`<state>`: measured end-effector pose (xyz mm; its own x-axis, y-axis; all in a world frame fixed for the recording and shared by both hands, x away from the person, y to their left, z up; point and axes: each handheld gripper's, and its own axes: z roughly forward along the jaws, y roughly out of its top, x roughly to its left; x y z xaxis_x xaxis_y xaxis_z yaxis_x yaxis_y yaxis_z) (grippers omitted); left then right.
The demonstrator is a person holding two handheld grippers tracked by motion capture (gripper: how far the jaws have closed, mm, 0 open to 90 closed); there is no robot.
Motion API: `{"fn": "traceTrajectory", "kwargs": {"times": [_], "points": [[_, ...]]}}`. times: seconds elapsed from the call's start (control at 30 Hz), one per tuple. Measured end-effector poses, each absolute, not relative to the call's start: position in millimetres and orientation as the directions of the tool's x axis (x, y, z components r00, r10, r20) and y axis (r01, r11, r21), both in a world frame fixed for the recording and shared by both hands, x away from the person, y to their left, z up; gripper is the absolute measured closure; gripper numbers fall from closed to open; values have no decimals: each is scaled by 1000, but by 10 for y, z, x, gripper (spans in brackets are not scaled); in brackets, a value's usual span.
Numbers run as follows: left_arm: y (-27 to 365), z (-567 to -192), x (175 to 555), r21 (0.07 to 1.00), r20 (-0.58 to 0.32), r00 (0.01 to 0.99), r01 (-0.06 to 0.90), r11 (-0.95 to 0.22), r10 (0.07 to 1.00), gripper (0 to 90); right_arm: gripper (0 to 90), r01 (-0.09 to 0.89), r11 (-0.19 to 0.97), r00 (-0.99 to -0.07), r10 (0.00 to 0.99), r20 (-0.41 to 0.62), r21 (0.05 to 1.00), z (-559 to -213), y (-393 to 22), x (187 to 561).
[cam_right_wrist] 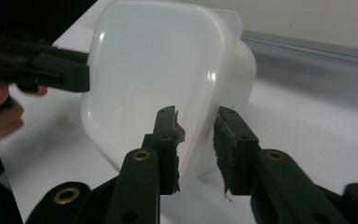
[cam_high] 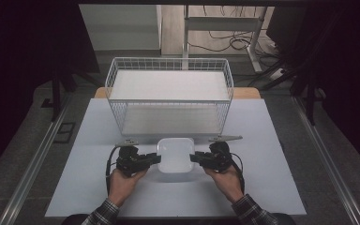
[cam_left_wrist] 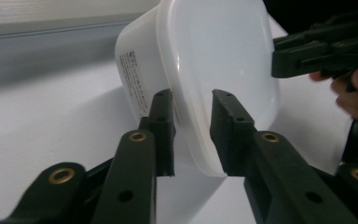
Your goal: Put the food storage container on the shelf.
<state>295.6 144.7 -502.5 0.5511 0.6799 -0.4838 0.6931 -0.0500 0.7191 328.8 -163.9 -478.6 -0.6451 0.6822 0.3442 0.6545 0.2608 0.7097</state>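
Note:
A white, lidded plastic container [cam_high: 174, 155] stands on the table near its front, between my two grippers. My left gripper [cam_high: 155, 158] comes at it from the left. In the left gripper view the container's rim [cam_left_wrist: 193, 121] lies between the jaws, which stand a little apart from it. My right gripper [cam_high: 193, 158] comes from the right. Its jaws straddle the opposite rim [cam_right_wrist: 198, 135], with a narrow gap showing at one pad [cam_right_wrist: 223, 140]. Each gripper [cam_left_wrist: 193, 135] [cam_right_wrist: 198, 144] is open around the rim.
A white wire basket [cam_high: 168, 93] stands just behind the container at the table's middle back. The white table top [cam_high: 272, 178] extends to both sides. Beyond it are dark surrounds, table legs and floor cables.

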Motion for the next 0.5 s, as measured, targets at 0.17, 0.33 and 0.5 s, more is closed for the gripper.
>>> {"fn": "traceTrajectory", "kwargs": {"times": [0.17,0.33,0.5], "points": [[1428,-5021,2943,739,-453,551,671,-50,701,791,767,636,236,-632,705,321,735,-4792,-1656,3268],[1432,-5003,2958,750,-430,553,659,-58,713,791,769,622,235,-638,705,310,747,-4781,-1641,3264],[1465,-4955,3001,764,-416,548,644,-48,726,789,773,589,239,-658,697,285,772,-4719,-1604,3285]]}}
